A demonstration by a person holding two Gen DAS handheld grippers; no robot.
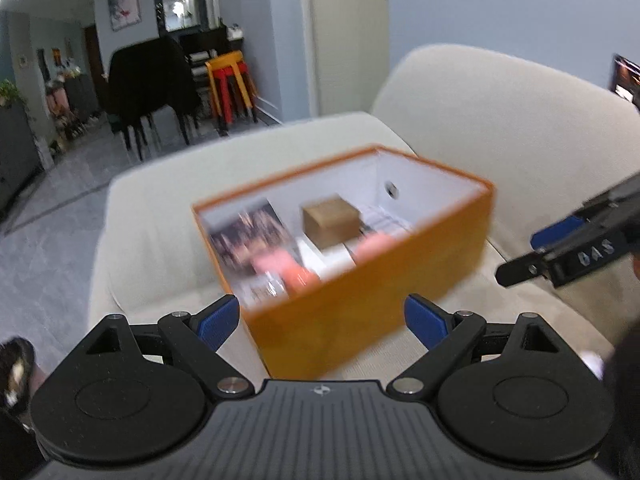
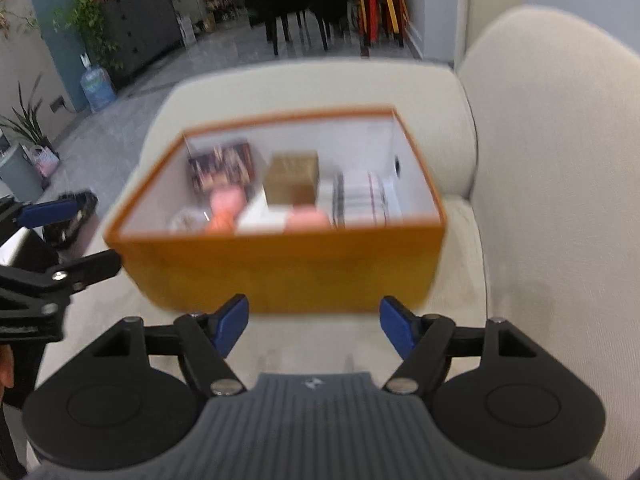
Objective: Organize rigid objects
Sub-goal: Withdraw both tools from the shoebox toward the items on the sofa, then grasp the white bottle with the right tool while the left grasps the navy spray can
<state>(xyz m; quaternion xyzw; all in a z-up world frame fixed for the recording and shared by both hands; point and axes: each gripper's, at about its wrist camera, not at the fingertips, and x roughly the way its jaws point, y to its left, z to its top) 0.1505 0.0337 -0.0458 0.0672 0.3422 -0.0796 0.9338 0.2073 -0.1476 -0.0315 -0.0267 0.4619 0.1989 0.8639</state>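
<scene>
An open orange box (image 1: pixel 360 300) with a white inside sits on a cream sofa seat; it also shows in the right wrist view (image 2: pixel 280 276). Inside lie a small brown carton (image 1: pixel 330 220) (image 2: pixel 294 178), a dark printed pack (image 1: pixel 250 236) (image 2: pixel 222 166), pink items (image 1: pixel 276 264) (image 2: pixel 228 202) and white boxes (image 2: pixel 360 200). My left gripper (image 1: pixel 322 324) is open and empty just in front of the box. My right gripper (image 2: pixel 314 326) is open and empty before the box's near wall. Both views are blurred.
The cream sofa backrest (image 1: pixel 500 120) (image 2: pixel 560 160) rises to the right of the box. The sofa arm (image 2: pixel 304 84) lies behind it. Beyond are a grey tiled floor (image 1: pixel 48 220), a dark chair (image 1: pixel 148 80), and red and orange stools (image 1: pixel 230 80).
</scene>
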